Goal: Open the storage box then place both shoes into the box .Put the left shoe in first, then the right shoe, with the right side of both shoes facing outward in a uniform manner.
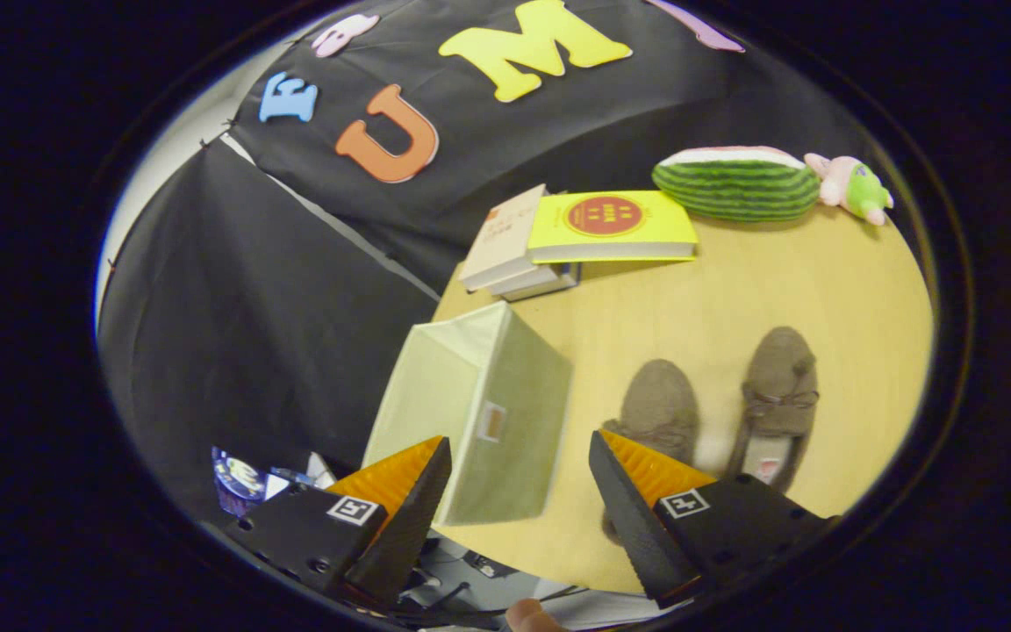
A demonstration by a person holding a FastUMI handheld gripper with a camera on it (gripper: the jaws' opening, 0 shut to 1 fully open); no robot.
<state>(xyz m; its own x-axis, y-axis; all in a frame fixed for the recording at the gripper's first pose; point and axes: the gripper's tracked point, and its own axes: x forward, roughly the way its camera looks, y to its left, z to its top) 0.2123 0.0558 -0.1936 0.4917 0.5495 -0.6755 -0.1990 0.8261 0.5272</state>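
So far nothing is done, as I judge it. My gripper hangs above the desk, jaws spread wide and gripping nothing. Just ahead, at eleven o'clock, the storage box stands at the desk's near corner, looking closed. At one o'clock the left shoe lies partly behind one finger, the right shoe just beside it. Beyond, at twelve, sits a stack of books, then a watermelon plush. Opening and both placings remain.
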